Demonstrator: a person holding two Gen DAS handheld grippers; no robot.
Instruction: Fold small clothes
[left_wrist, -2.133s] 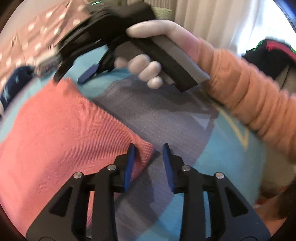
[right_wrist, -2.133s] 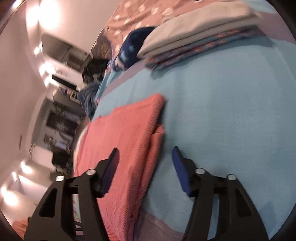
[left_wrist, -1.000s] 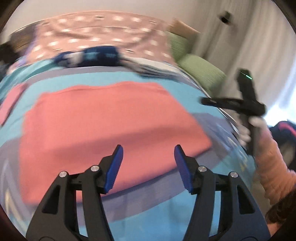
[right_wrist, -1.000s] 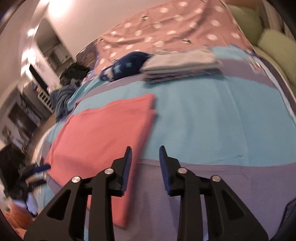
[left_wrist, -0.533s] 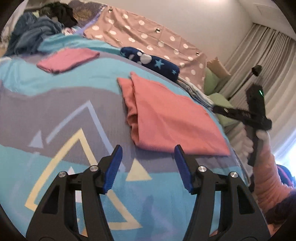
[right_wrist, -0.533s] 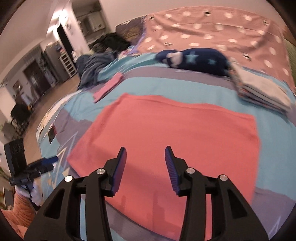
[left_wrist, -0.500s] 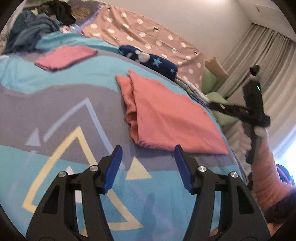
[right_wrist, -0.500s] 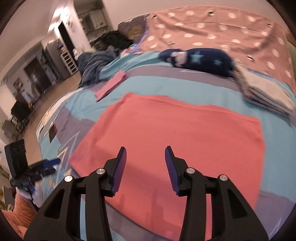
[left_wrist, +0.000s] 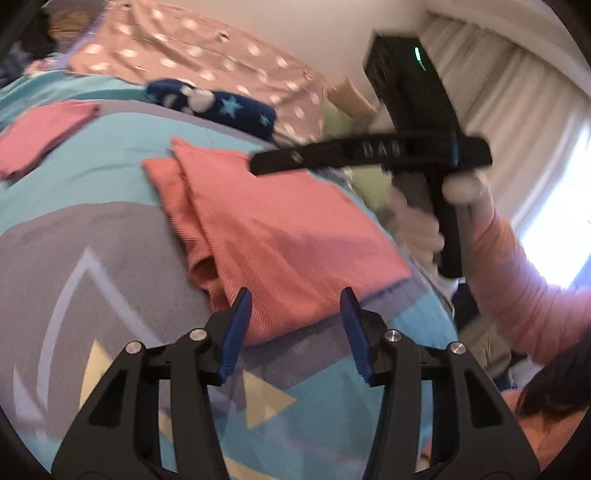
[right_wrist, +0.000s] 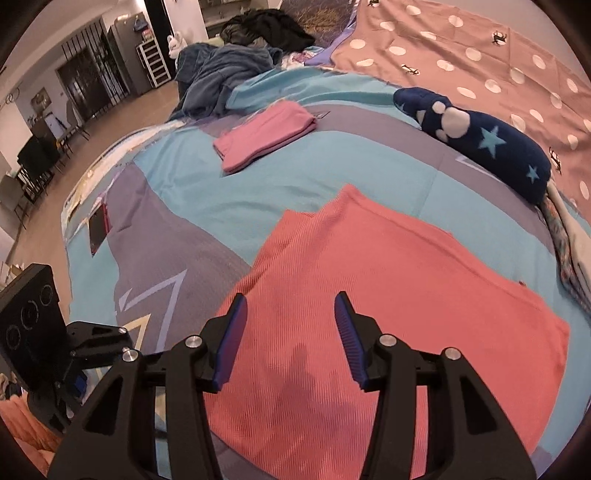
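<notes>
The left gripper (left_wrist: 295, 325) reaches low over the bed (left_wrist: 110, 258) toward the near edge of the coral garment (left_wrist: 280, 236). The right gripper (right_wrist: 290, 332) tilts steeply down over the same garment, held in a hand (left_wrist: 458, 199) with an orange sleeve. On the bed lie one coral garment folded flat near the middle, one smaller pink folded piece (right_wrist: 264, 136) toward the far edge, and one navy star-patterned item (right_wrist: 480, 140). Both grippers stand partly open with nothing between the blue pads; the left jaws have just been narrowing, the right widening.
</notes>
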